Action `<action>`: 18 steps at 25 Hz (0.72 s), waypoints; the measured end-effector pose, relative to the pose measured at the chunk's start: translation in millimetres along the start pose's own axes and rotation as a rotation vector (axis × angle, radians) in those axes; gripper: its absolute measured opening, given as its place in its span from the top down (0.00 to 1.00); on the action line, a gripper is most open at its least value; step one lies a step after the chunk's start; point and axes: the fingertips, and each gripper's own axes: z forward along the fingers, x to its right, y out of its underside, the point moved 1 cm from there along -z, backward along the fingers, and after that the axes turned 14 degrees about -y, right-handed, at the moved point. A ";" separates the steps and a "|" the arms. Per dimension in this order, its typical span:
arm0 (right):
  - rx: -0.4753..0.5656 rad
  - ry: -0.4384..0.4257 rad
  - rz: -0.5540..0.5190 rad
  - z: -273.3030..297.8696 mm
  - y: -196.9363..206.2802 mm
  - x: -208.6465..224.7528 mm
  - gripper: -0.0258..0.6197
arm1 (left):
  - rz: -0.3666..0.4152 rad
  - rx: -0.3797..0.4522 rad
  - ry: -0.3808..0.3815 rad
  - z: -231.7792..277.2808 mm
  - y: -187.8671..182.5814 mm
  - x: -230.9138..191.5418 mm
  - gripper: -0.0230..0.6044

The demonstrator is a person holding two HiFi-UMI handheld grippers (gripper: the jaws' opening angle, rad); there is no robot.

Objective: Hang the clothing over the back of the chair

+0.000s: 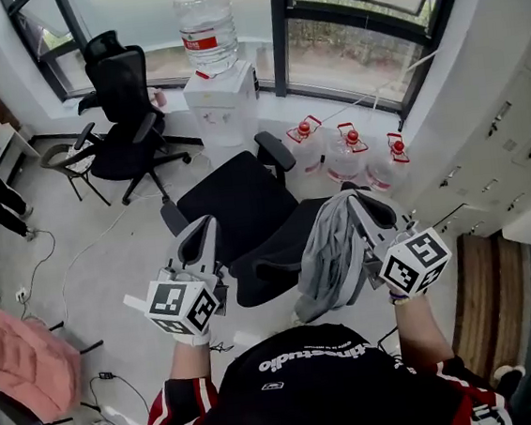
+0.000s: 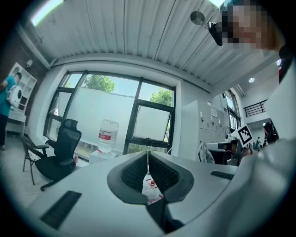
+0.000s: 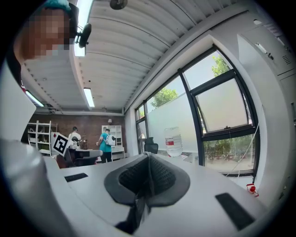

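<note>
A black office chair (image 1: 236, 200) stands right in front of me, with its seat toward the window and its back (image 1: 276, 267) nearest to me. My right gripper (image 1: 360, 203) is shut on a grey garment (image 1: 331, 252), which hangs from its jaws beside the chair back's right end. In the right gripper view the jaws (image 3: 148, 159) are pressed together, and a dark strip of the cloth (image 3: 137, 210) runs down between them. My left gripper (image 1: 201, 226) hovers level over the left side of the chair back. Its jaws (image 2: 148, 159) meet at the tips with nothing between them.
A water dispenser (image 1: 218, 89) with a bottle on top stands at the window. Another black chair (image 1: 123, 109) is at the far left, and three water jugs (image 1: 349, 151) sit on the floor to the right. Lockers (image 1: 514, 152) line the right wall. Pink cloth (image 1: 17, 360) lies at the left.
</note>
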 end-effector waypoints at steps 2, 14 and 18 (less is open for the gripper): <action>-0.003 -0.020 0.008 8.1 -0.4 5.3 0.93 | 0.003 -0.001 -0.010 3.9 -0.1 -1.2 0.92; -0.093 -0.174 -0.042 80.9 2.3 11.4 0.93 | 0.003 0.010 -0.033 20.3 -8.4 -8.0 0.92; -0.090 -0.205 -0.031 99.7 1.5 12.0 0.93 | 0.010 0.009 -0.036 27.8 -9.5 -11.8 0.92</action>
